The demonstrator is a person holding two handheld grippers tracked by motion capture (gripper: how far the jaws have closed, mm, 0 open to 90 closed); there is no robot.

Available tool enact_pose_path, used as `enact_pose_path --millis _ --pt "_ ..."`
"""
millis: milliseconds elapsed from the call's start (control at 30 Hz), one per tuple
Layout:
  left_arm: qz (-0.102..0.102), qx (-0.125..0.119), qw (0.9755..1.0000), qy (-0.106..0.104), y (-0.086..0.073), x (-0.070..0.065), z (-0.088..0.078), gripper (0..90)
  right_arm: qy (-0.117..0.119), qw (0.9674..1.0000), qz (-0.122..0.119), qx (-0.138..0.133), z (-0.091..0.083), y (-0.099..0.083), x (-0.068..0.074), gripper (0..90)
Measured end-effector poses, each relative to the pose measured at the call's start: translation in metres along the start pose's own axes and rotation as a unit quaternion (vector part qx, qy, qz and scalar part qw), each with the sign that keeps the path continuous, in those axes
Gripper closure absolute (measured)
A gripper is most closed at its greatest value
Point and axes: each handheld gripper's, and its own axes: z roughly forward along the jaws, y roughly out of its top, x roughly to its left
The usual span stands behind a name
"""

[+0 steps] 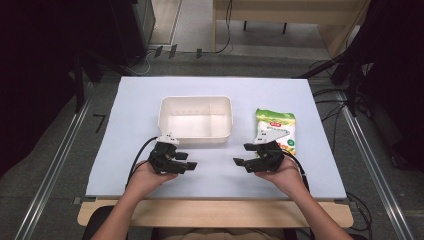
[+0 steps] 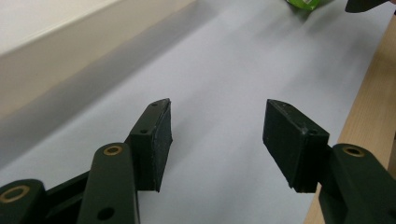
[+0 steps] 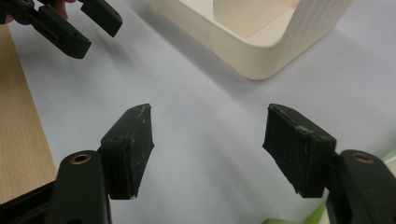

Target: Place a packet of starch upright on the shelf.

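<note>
Both grippers, left (image 1: pixel 191 161) and right (image 1: pixel 238 158) (jaws apart), face each other near the bin (image 1: pixel 195 120).

A pale blue-grey tabletop (image 1: pixel 125 130) carries a cream bin (image 1: pixel 196 136) and, just right, a green snack packet (image 1: pixel 276 127).

No legible text, snack packet (image 1: pixel 276 128) print too small

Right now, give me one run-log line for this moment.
left gripper: open, empty | right gripper: open, empty | snack bag: flat, right of bin | bin: empty
</note>
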Motion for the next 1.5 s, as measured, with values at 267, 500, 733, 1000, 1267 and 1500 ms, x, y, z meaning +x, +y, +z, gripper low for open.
enact_pose_path --millis 267,500,733,1000,1267,1500 --pt "0.007 0.001 1.0000 -0.006 0.0029 -0.0023 0.0052 38.7 -0.003 1.0000 0.004 0.001 0.0071 0.0001 0.0012 37.7" --pt "0.009 0.005 0.9999 -0.009 0.0055 -0.0041 0.0087 38.4 0.005 0.9998 0.019 0.008 0.0080 -0.0027 -0.0010 44.0" --pt "0.019 -0.001 0.9998 -0.002 0.0057 -0.0043 0.0085 38.3 -0.002 0.9997 0.023 0.012 0.0073 -0.0040 -0.0034 43.5" --pt "0.018 0.003 0.9998 -0.002 0.0059 -0.0044 0.0089 38.1 -0.001 0.9996 0.023 0.015 0.0080 -0.0045 -0.0042 43.5" --pt "0.017 0.002 0.9998 0.000 0.0054 -0.0040 0.0091 37.9 -0.004 0.9996 0.021 0.019 0.0082 -0.0043 -0.0032 43.4" --pt "0.021 0.003 0.9998 0.001 0.0051 -0.0039 0.0094 37.8 -0.009 0.9995 0.017 0.027 0.0084 -0.0041 -0.0036 43.2"
